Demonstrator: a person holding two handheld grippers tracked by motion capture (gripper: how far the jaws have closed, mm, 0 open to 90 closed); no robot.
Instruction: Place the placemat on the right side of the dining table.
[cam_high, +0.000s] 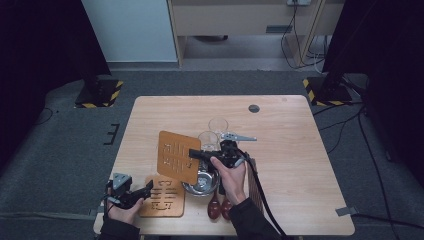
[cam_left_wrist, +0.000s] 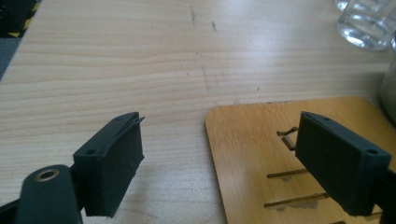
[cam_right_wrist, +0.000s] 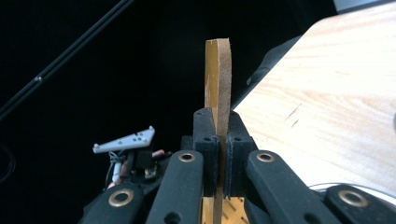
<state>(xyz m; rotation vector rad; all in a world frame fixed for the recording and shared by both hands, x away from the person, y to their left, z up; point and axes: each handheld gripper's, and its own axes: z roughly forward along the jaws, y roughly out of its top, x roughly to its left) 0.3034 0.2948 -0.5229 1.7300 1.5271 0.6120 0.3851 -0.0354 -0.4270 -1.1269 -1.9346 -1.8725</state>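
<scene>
A slotted wooden mat (cam_high: 176, 156) hangs tilted above the table, and my right gripper (cam_high: 193, 154) is shut on its right edge. In the right gripper view that mat (cam_right_wrist: 218, 79) stands edge-on, pinched between the jaws of my right gripper (cam_right_wrist: 217, 128). A second slotted wooden mat (cam_high: 164, 197) lies flat near the table's front edge. My left gripper (cam_high: 147, 189) is at this mat's left edge. In the left gripper view my left gripper (cam_left_wrist: 219, 122) is open, one jaw over the flat mat (cam_left_wrist: 252, 140) and the other over bare table.
A metal bowl (cam_high: 201, 183) sits under the lifted mat's lower corner. Two clear glasses (cam_high: 218, 125) (cam_high: 207, 139) stand behind it. Two red rounded objects (cam_high: 219, 209) and a dark brown strip (cam_high: 255, 192) lie by the right forearm. The table's (cam_high: 300, 165) right half is bare wood.
</scene>
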